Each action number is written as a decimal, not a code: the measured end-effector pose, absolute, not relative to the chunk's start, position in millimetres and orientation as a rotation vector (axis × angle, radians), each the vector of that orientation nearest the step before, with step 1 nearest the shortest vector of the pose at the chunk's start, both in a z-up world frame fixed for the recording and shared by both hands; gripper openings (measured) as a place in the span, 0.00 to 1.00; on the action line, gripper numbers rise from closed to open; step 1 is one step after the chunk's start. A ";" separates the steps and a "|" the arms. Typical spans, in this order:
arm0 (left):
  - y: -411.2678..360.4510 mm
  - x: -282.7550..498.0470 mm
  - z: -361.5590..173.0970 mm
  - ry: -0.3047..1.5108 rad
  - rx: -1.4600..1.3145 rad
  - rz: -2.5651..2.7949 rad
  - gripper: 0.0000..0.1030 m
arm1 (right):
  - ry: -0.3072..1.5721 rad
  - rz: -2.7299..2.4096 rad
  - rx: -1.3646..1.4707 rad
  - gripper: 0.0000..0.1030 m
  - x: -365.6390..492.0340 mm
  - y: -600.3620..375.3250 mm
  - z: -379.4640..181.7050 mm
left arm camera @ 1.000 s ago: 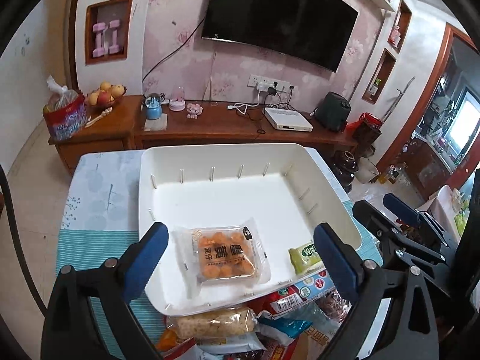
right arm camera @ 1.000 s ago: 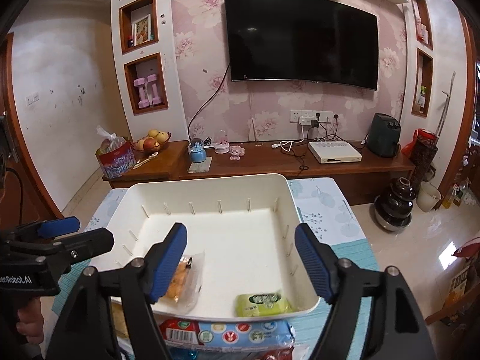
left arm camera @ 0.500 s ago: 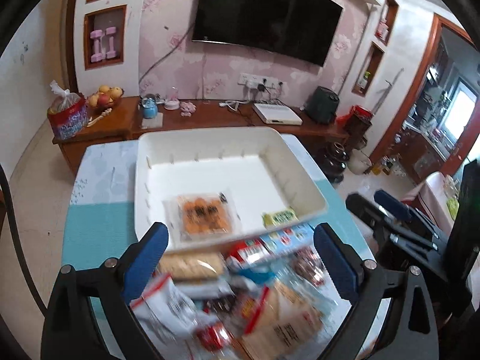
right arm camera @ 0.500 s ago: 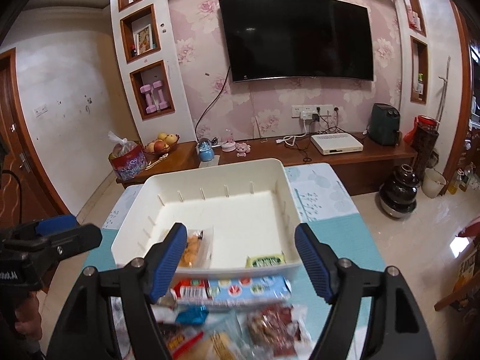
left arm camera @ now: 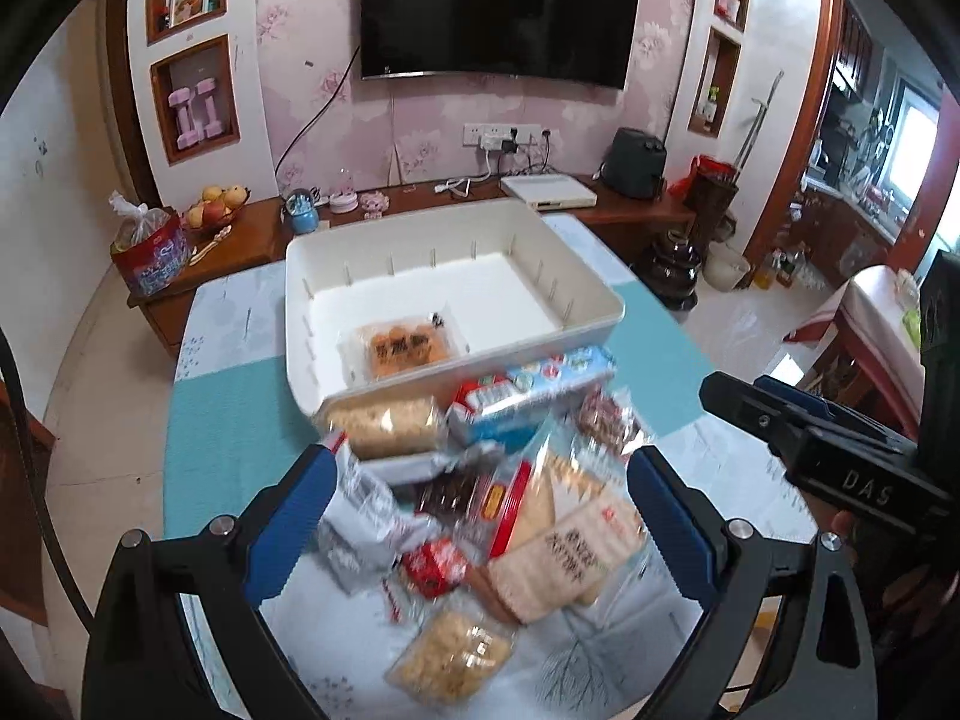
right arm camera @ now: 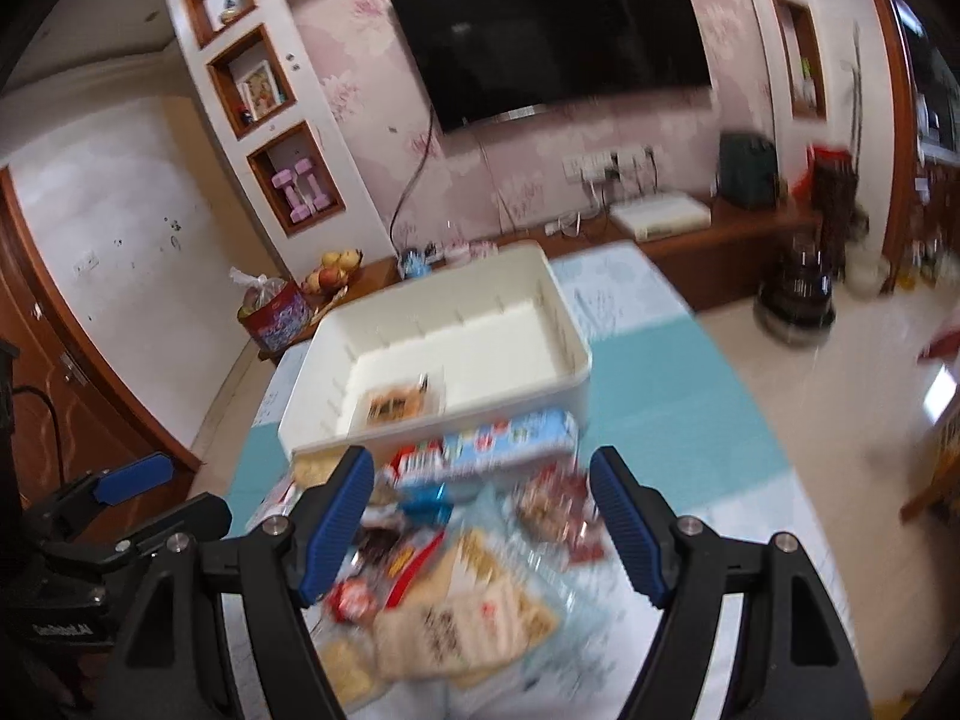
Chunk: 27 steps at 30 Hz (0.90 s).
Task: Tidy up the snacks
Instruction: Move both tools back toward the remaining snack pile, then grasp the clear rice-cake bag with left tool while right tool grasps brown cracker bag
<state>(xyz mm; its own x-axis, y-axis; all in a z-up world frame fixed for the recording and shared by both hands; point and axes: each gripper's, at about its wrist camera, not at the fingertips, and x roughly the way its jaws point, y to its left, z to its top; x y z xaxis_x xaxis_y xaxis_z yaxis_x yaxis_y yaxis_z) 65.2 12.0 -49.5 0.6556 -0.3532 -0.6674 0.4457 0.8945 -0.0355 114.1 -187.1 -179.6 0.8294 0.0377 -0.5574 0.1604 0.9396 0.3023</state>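
One snack visibly binned so far, most of the job left.

Table (left arm camera: 228, 420), teal-and-white cloth: carries everything, bin at far end, loose pile at near end.

White bin (left arm camera: 600, 300), slotted inner walls: mostly bare floor. Orange-biscuit packet (left arm camera: 399, 348) lies flat inside, near-left corner. Near-right corner hidden behind the wall in both views, so can't say if anything else is in there.

Snack pile (left arm camera: 480, 510) outside the bin, w/ its far edge touching or just beside the front wall. Approx. biggest to smallest:
- long blue-and-white box (left arm camera: 534, 384), lying along bin's front wall
- pale cracker pack w/ black print (left arm camera: 564, 558), near-right of heap
- rice-cake roll (left arm camera: 384, 429), up against bin's near-left corner
- clear bag of small beige bits (left arm camera: 450, 657), nearest to camera
- dark reddish clear pack (left arm camera: 609, 426), right side
- small red pack (left arm camera: 435, 561), centre

Pile is overlapped and jumbled; right-wrist view motion-blurred, no finer count possible.

Left hand-held gripper (left arm camera: 477, 525): fingers spread wide, nothing between them, above the pile. Right hand-held gripper (right arm camera: 480, 519): also spread, empty, over the heap's bin-side half.

Est.: early stage. No item gripped; next pick not yet begun.
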 end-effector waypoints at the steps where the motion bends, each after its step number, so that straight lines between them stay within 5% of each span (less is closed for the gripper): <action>1: 11.9 63.0 -53.6 0.737 0.148 -0.452 0.94 | 0.606 -0.065 0.369 0.73 111.2 -188.1 -184.8; 27: 12.3 63.0 -152.5 1.091 0.427 -0.638 0.94 | 0.994 -0.255 1.114 0.73 119.6 -174.8 -297.2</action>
